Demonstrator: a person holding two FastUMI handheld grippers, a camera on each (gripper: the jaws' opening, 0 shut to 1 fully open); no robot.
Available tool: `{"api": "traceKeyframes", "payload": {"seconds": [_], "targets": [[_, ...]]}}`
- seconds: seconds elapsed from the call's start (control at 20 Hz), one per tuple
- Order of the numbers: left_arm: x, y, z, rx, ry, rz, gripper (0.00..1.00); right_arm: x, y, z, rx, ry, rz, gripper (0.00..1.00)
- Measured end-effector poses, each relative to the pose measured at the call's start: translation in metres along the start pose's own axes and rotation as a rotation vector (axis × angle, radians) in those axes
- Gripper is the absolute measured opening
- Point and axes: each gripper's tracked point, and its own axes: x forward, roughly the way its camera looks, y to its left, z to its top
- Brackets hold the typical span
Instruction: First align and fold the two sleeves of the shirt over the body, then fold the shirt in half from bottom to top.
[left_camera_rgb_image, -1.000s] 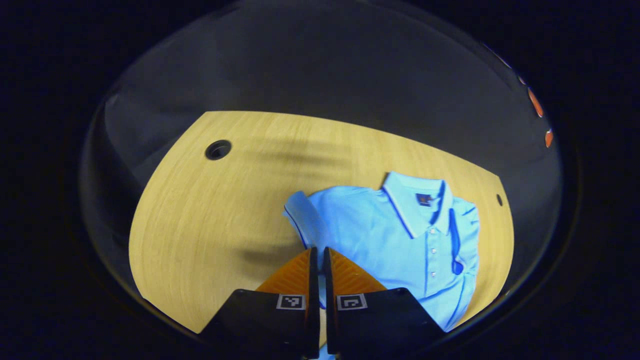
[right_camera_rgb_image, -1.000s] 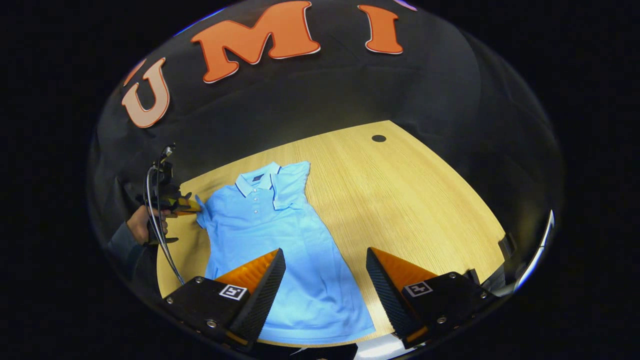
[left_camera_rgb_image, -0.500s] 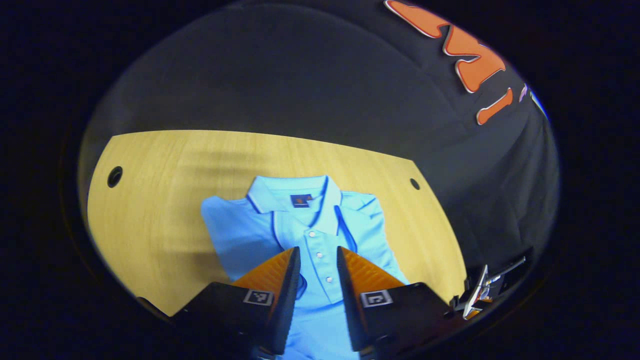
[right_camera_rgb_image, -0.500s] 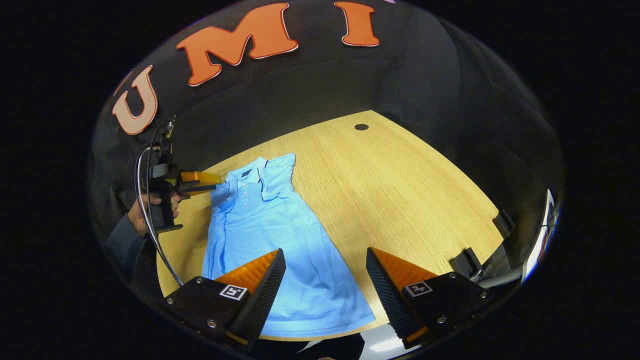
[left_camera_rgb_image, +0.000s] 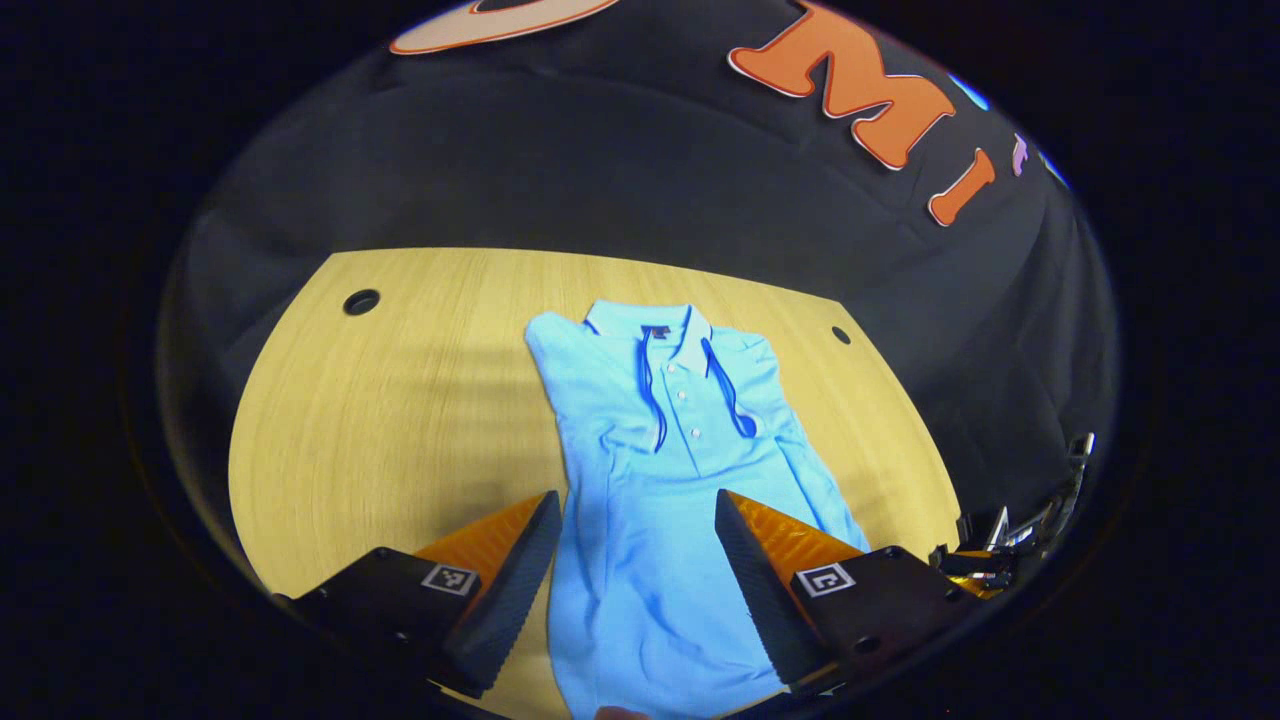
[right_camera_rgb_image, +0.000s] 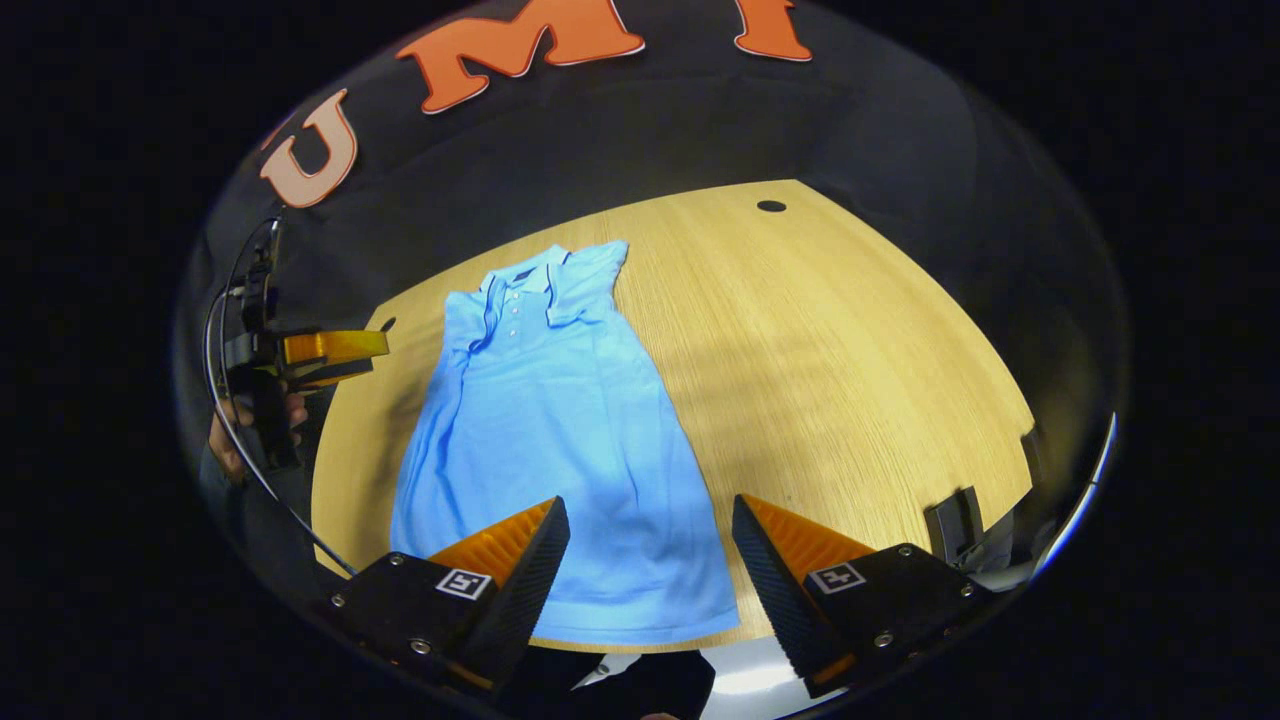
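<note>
Released from the left gripper (left_camera_rgb_image: 632, 520), the sleeve (left_camera_rgb_image: 610, 400) lies folded on the shirt (right_camera_rgb_image: 560, 420); right gripper (right_camera_rgb_image: 650, 530) gapes empty.

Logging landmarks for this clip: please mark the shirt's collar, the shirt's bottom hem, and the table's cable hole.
collar (left_camera_rgb_image: 650, 325): left gripper view, on the neckband by the small tag.
bottom hem (right_camera_rgb_image: 640, 628): right gripper view, on the shirt's lower edge near the table front.
cable hole (right_camera_rgb_image: 771, 206): right gripper view, on the dark opening at the table's far side.

Your left gripper's (left_camera_rgb_image: 632, 520) fingers cover part of the shirt's (left_camera_rgb_image: 660, 480) lower body; its hem runs off the left gripper view's bottom edge.
</note>
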Motion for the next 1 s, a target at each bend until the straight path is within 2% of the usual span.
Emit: {"api": "traceKeyframes", "payload": {"seconds": [0.15, 0.3, 0.6, 0.7, 0.85, 0.95, 1.0], "targets": [[-0.033, 0.001, -0.055, -0.035, 0.001, 0.058, 1.00, 0.013, -0.015, -0.024, -0.081, 0.032, -0.010, 0.99], [-0.059, 0.000, -0.122, -0.004, 0.045, 0.111, 1.00, 0.018, -0.016, -0.046, -0.131, 0.069, 0.019, 0.98], [-0.079, 0.014, -0.223, 0.016, 0.149, 0.235, 1.00, 0.019, -0.024, -0.095, -0.224, 0.134, 0.036, 0.98], [-0.079, 0.028, -0.250, 0.026, 0.168, 0.284, 1.00, 0.020, -0.029, -0.109, -0.234, 0.149, 0.020, 0.98], [-0.082, 0.030, -0.275, 0.036, 0.207, 0.310, 1.00, 0.024, -0.034, -0.123, -0.245, 0.166, 0.001, 0.95], [-0.081, 0.029, -0.274, 0.057, 0.186, 0.308, 1.00, 0.026, -0.036, -0.121, -0.251, 0.151, -0.014, 0.95], [-0.082, 0.029, -0.272, 0.064, 0.176, 0.308, 0.98, 0.027, -0.038, -0.118, -0.259, 0.140, -0.034, 0.92]]}}
